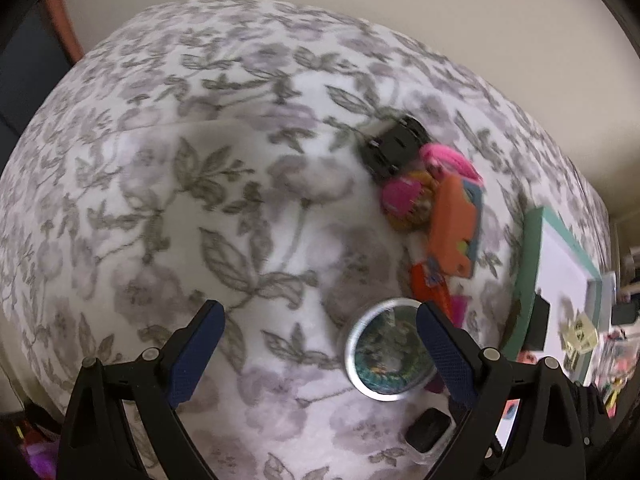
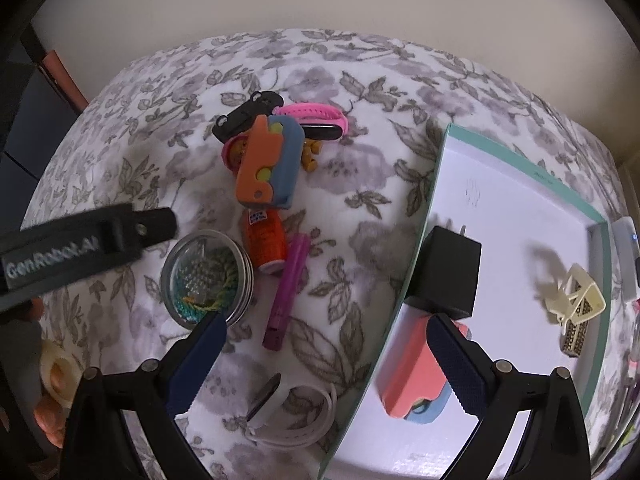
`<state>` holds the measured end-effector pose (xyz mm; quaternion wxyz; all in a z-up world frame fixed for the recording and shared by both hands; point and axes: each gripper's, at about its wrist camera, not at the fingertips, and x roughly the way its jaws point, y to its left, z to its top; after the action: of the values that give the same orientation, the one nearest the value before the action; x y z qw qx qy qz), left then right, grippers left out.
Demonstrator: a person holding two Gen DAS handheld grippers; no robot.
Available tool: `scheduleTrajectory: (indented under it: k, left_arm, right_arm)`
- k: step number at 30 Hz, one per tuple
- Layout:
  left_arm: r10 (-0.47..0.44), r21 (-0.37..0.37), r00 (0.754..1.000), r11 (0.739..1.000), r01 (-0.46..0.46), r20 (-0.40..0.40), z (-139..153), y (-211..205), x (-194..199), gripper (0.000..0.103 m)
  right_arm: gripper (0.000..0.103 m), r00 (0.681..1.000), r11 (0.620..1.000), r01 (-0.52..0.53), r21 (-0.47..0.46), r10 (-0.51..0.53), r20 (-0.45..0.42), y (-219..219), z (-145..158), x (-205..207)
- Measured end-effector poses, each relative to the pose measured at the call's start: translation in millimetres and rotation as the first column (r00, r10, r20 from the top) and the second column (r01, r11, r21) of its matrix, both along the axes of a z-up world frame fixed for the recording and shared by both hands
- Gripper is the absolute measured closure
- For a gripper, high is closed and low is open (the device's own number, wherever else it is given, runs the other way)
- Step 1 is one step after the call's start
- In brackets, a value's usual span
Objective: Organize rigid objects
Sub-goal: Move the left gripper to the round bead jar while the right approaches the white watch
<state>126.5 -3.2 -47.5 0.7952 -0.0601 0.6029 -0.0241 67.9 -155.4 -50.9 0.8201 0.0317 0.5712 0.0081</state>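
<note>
Jaws on both the left gripper (image 1: 318,354) and right gripper (image 2: 326,360) hang released, grasping nothing. One tin (image 2: 207,282), two watches (image 2: 316,122) on the bed (image 2: 360,208); three things in the tray (image 2: 520,200).

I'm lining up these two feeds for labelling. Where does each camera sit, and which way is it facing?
Left wrist: on the left tongs, looking steeply down at the floral cloth; its blue fingers frame the round tin.
Right wrist: on the right tongs, looking steeply down over the teal-rimmed box; the left tongs' black body crosses its left edge.
Shared: tin, orange-and-blue toy, black toy car, box.
</note>
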Motion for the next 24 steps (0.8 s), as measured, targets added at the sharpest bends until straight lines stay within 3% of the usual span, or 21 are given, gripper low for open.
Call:
scheduleTrajectory:
  k: [7, 17, 21, 24]
  left_arm:
    - [-0.09, -0.013, 0.995, 0.996, 0.089, -0.034, -12.8, -26.0, 1.7, 0.006]
    - [-0.1, -0.036, 0.993, 0.994, 0.099, -0.055, -31.1, -36.9, 12.1, 0.006]
    - [-0.101, -0.003, 0.993, 0.995, 0.101, -0.06, -35.6, -40.5, 11.6, 0.007]
    - [-0.09, -0.027, 0.994, 0.996, 0.089, -0.063, -33.9, -38.7, 8.6, 0.013]
  right_arm:
    - [0.001, 1.0, 1.0, 0.015, -0.017, -0.015, -0.002, -9.3, 6.3, -8.9]
    - [0.001, 0.997, 0.997, 0.072, -0.035, -0.072, -0.003, -25.3, 13.2, -22.7]
    - [0.001, 0.998, 0.996, 0.069, -0.05, -0.069, -0.004, -25.7, 15.0, -29.0]
    - [0.001, 0.998, 0.996, 0.068, -0.059, -0.069, -0.004, -26.4, 16.3, -33.3]
